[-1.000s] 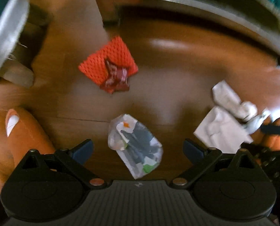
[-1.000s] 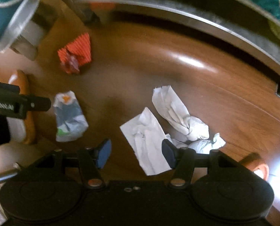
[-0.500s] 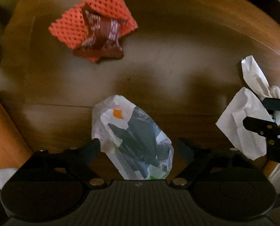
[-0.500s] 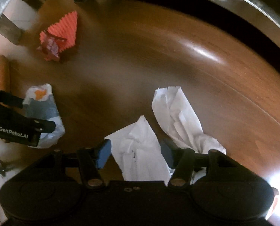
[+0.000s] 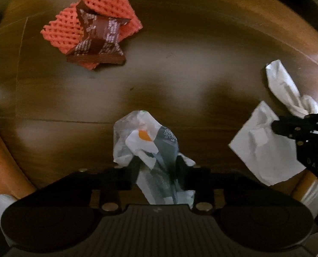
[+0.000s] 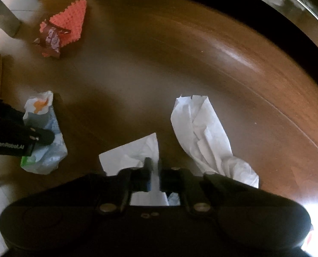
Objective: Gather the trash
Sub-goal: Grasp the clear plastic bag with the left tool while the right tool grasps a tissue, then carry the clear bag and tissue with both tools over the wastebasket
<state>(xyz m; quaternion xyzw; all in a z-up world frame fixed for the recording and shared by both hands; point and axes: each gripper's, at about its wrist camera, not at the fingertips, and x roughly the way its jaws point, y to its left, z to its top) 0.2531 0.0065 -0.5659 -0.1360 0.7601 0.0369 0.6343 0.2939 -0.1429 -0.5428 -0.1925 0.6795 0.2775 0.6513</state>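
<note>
My left gripper (image 5: 158, 167) is shut on a crumpled plastic wrapper (image 5: 146, 141) with grey and orange print, low over the brown wooden floor; it also shows in the right wrist view (image 6: 45, 150). My right gripper (image 6: 155, 177) is shut on a flat white paper tissue (image 6: 131, 156), seen from the left wrist view too (image 5: 263, 150). A second crumpled white tissue (image 6: 204, 135) lies just right of it. An orange foam net (image 5: 103, 21) with a brown candy wrapper (image 5: 99, 42) on top lies farther ahead to the left.
Wooden floor (image 6: 159, 64) all around. A dark metal-edged furniture base (image 6: 298, 6) curves along the far right. A metal furniture leg (image 6: 5, 19) stands at the far left. An orange object (image 5: 2, 162) sits at the left edge.
Both grippers moved down onto the floor and closed: the left on the plastic wrapper, the right on the flat white tissue. Both were open a second ago.
</note>
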